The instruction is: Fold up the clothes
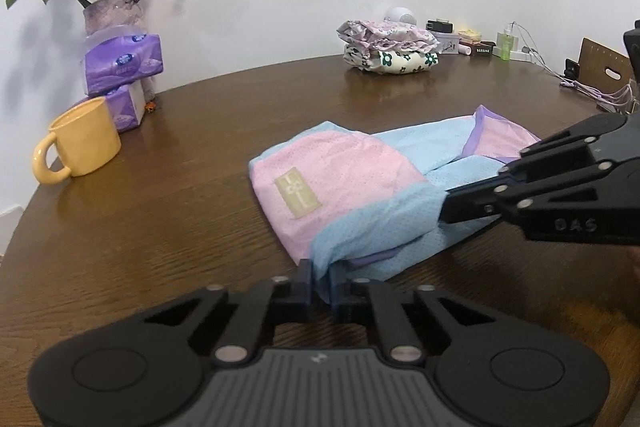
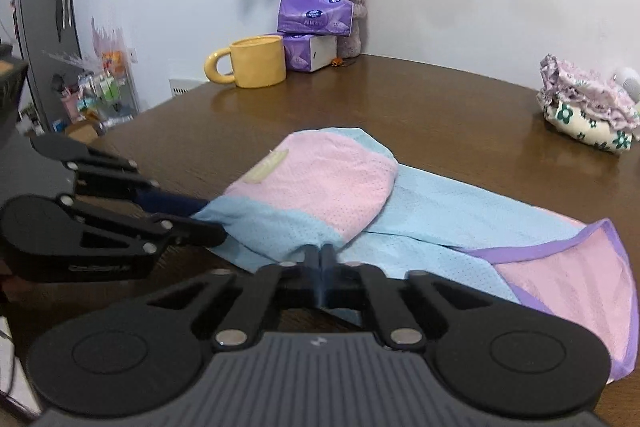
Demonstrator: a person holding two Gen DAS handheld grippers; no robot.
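From the left wrist, the left gripper (image 1: 321,281) is seen pinched on the blue hem of the pink-and-blue garment (image 1: 340,179), which lies on the wooden table (image 1: 180,219) just ahead of the fingertips. The right gripper (image 1: 444,205) is clamped on the same hem to the right. The mesh cloth is judged light, limp and easily slid, best taken at its edges.

From the right wrist, the right gripper (image 2: 322,259) is pressed together on blue fabric; the nipped fold is hidden between the fingers, and the purple-trimmed end (image 2: 560,267) is cut off behind the tool.
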